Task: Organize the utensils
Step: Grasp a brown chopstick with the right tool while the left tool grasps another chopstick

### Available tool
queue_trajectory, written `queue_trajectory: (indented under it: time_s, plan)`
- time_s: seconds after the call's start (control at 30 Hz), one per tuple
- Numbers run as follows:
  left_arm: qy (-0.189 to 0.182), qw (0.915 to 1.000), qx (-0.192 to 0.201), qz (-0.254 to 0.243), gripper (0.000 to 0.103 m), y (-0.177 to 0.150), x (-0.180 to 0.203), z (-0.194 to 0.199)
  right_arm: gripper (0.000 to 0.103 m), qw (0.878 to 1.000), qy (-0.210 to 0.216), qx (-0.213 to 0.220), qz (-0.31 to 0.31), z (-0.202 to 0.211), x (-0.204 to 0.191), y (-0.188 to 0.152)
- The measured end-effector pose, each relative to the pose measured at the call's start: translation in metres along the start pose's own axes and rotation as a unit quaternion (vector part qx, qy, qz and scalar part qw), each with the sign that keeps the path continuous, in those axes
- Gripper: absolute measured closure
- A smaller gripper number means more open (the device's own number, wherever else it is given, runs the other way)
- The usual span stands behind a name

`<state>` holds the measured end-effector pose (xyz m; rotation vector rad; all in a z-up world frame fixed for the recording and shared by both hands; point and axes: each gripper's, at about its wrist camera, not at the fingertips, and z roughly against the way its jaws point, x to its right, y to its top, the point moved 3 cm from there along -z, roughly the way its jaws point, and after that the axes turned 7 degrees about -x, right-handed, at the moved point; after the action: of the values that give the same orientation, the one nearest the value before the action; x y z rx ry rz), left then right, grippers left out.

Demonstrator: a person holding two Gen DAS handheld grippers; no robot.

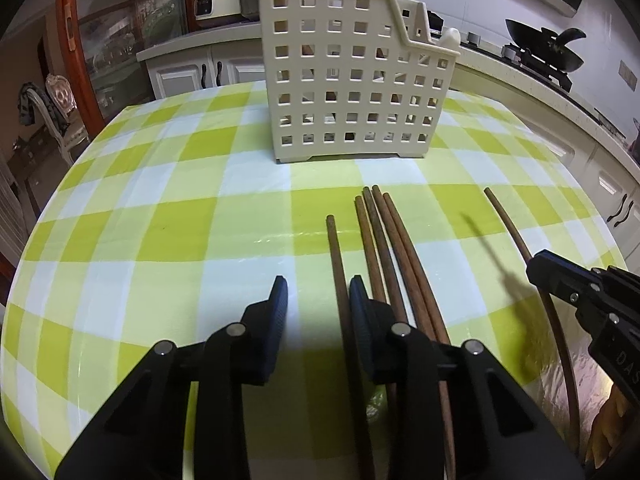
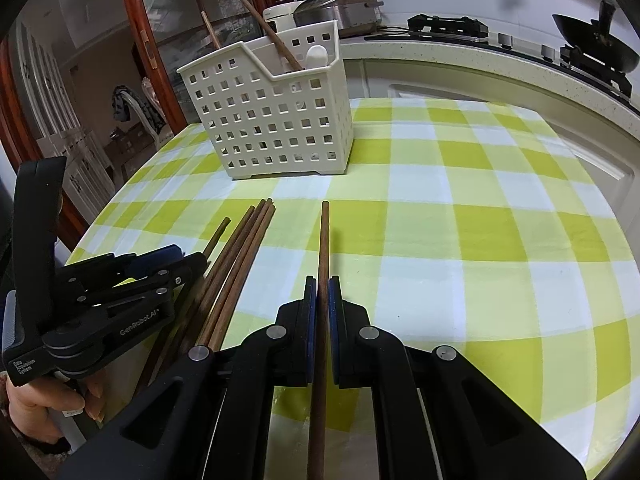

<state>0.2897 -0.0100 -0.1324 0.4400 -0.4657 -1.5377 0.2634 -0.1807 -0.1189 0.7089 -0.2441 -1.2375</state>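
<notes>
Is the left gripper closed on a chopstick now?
No, the left gripper is open, and the nearest chopstick lies on the tablecloth beside its right finger, ungripped.

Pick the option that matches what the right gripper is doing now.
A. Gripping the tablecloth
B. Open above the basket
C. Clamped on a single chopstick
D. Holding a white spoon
C: the right gripper has its jaws closed on one chopstick, apart from the loose bundle of chopsticks to its left.

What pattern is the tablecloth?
Tablecloth: lime-green, pale green and white checks, clearest in the right wrist view.
</notes>
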Motion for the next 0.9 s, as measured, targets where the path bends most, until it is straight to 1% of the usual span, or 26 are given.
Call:
queue_trajectory:
  time_s: [0.13,0.33,0.43,0.47,0.5,0.53,0.67,0.9]
  plan:
    - [0.000,1.0000,-0.001,0.000,0.072,0.000,0.001,0.000,0.097,1.000,0.001,0.000,0.000,0.000,-0.001,0.000]
    - [0.005,0.9999,-0.002,-0.013,0.070,0.000,0.005,0.000,0.097,1.000,0.000,0.001,0.001,0.000,-0.001,-0.001]
    - [0.003,0.9999,-0.002,-0.015,0.071,0.000,0.004,0.000,0.097,1.000,-0.001,0.000,0.002,0.000,-0.001,-0.001]
    - [0.001,0.9999,-0.002,-0.015,0.082,0.000,0.003,0.000,0.097,1.000,-0.002,0.000,0.002,-0.001,-0.002,-0.001]
    - [0.000,0.9999,-0.001,-0.017,0.090,0.000,0.003,0.000,0.097,1.000,-0.001,-0.001,0.002,-0.001,-0.003,-0.001]
    - [0.000,0.9998,0.000,-0.018,0.096,0.000,0.003,0.001,0.097,1.000,-0.002,-0.001,0.003,-0.001,-0.003,-0.002]
    - [-0.020,0.9997,0.001,-0.015,0.097,-0.002,0.002,0.002,0.097,1.000,-0.003,0.000,0.006,0.000,-0.006,-0.002]
    - [-0.025,0.9992,0.028,-0.014,0.097,-0.001,0.001,0.020,0.097,1.000,0.002,0.017,0.011,0.009,-0.011,0.001]
